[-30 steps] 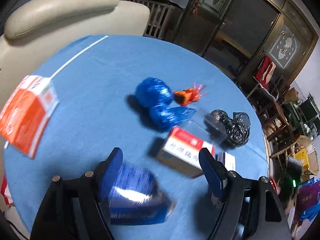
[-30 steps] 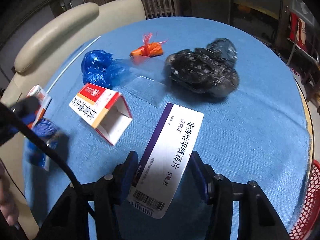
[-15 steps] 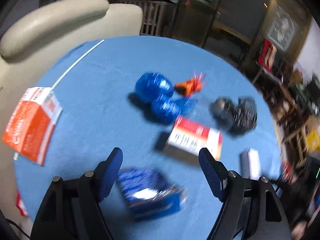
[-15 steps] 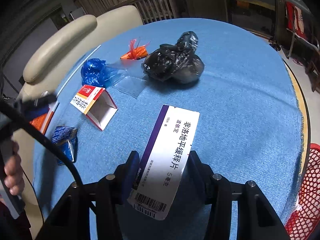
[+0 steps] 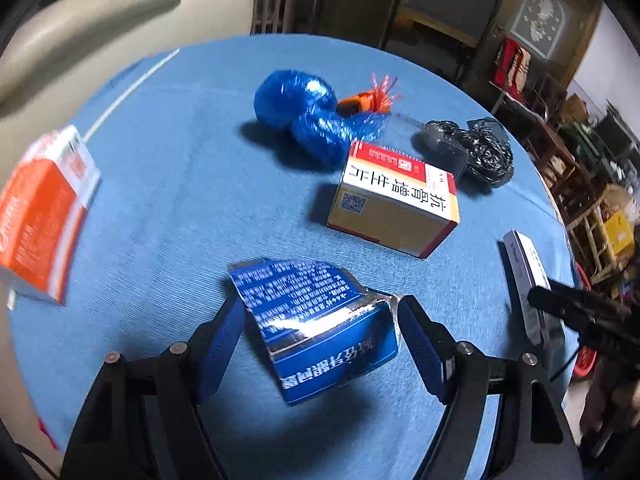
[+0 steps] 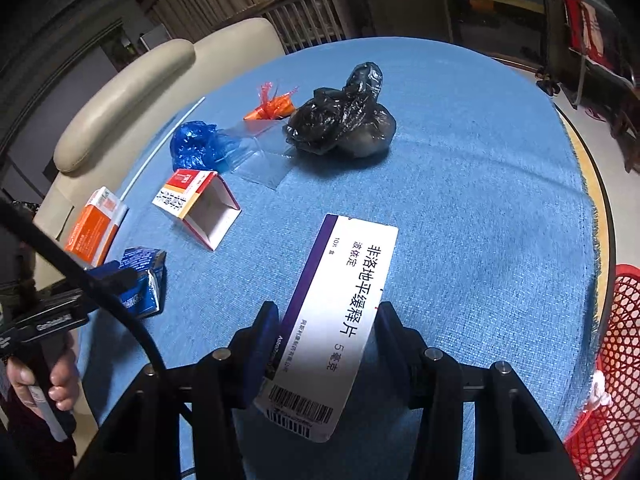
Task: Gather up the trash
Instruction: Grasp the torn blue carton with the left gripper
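Observation:
My left gripper [image 5: 320, 332] is shut on a crumpled blue box [image 5: 320, 320] and holds it just above the blue tablecloth [image 5: 168, 184]. My right gripper [image 6: 326, 332] is shut on a white and purple medicine box [image 6: 336, 312] and holds it above the cloth. On the table lie a red and white open box [image 5: 396, 196], an orange and white box [image 5: 40, 216], a blue plastic bag [image 5: 308, 116], an orange wrapper [image 5: 368, 98] and a black plastic bag [image 5: 476, 152]. The blue box also shows in the right wrist view [image 6: 140, 284].
A red mesh basket [image 6: 612, 360] stands beside the table at the right. A cream armchair [image 6: 132, 92] stands behind the round table. A clear plastic sheet [image 6: 264, 160] lies by the black bag [image 6: 340, 116]. Furniture crowds the far right of the room.
My left gripper has closed on the blue box and lifted it off the cloth. My right gripper still holds the white box and has drawn back and up.

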Available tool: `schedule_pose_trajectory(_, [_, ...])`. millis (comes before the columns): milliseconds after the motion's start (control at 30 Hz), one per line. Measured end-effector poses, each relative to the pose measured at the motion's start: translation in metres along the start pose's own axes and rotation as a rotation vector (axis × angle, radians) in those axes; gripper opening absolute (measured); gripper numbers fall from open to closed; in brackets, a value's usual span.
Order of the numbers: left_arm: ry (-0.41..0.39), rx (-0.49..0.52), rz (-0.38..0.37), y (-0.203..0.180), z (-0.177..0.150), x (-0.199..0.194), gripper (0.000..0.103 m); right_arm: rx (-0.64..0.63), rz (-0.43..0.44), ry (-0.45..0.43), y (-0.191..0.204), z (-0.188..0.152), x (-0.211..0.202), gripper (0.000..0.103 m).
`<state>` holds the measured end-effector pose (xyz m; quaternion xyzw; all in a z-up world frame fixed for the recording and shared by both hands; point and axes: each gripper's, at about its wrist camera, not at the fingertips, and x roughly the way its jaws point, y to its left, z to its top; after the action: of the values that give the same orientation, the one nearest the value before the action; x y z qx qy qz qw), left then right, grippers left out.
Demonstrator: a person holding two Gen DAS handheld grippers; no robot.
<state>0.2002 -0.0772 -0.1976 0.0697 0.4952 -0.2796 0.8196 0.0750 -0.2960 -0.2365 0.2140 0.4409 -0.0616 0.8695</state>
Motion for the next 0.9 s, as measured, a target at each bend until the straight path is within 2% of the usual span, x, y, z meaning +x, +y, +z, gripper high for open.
schedule_pose_trajectory(67, [0.033,-0.052,-0.016,0.0,-0.002,0.009,0.079,-0.006,-0.004,0.001,0.004,0.001,0.003,0.053])
schedule_pose_trajectory(267, [-0.007,-0.051,0.022,-0.009,-0.007,0.011,0.08,-0.021,0.006,0.006,0.014,-0.002,0.006,0.053])
schedule_pose_trajectory(367, [-0.035,-0.087,0.006,-0.006,-0.008,0.009,0.072,-0.029,0.014,-0.003,0.018,-0.004,0.004,0.053])
schedule_pose_trajectory(433, [-0.045,-0.1,0.007,-0.003,-0.008,0.009,0.071,-0.035,0.024,-0.014,0.02,-0.005,0.001,0.05])
schedule_pose_trajectory(467, [-0.053,-0.109,0.007,-0.001,-0.009,0.007,0.07,-0.034,0.029,-0.017,0.02,-0.006,0.0,0.045])
schedule_pose_trajectory(500, [-0.065,-0.115,0.006,0.0,-0.01,0.005,0.048,-0.034,0.035,-0.022,0.019,-0.006,-0.002,0.044])
schedule_pose_trajectory(533, [-0.072,-0.115,-0.01,0.001,-0.011,0.002,0.036,-0.033,0.038,-0.025,0.019,-0.006,-0.003,0.044])
schedule_pose_trajectory(567, [-0.074,-0.118,-0.04,0.001,-0.011,0.0,0.034,-0.035,0.04,-0.029,0.019,-0.007,-0.005,0.044])
schedule_pose_trajectory(633, [-0.081,-0.11,-0.004,-0.001,-0.011,-0.003,0.034,-0.04,0.033,-0.023,0.018,-0.009,-0.004,0.044])
schedule_pose_trajectory(767, [-0.087,-0.108,-0.005,0.0,-0.015,-0.007,0.033,0.006,0.061,0.013,0.01,-0.011,0.001,0.044])
schedule_pose_trajectory(900, [-0.095,-0.116,-0.006,0.003,-0.018,-0.01,0.033,0.035,0.07,0.032,0.012,-0.007,0.004,0.059])
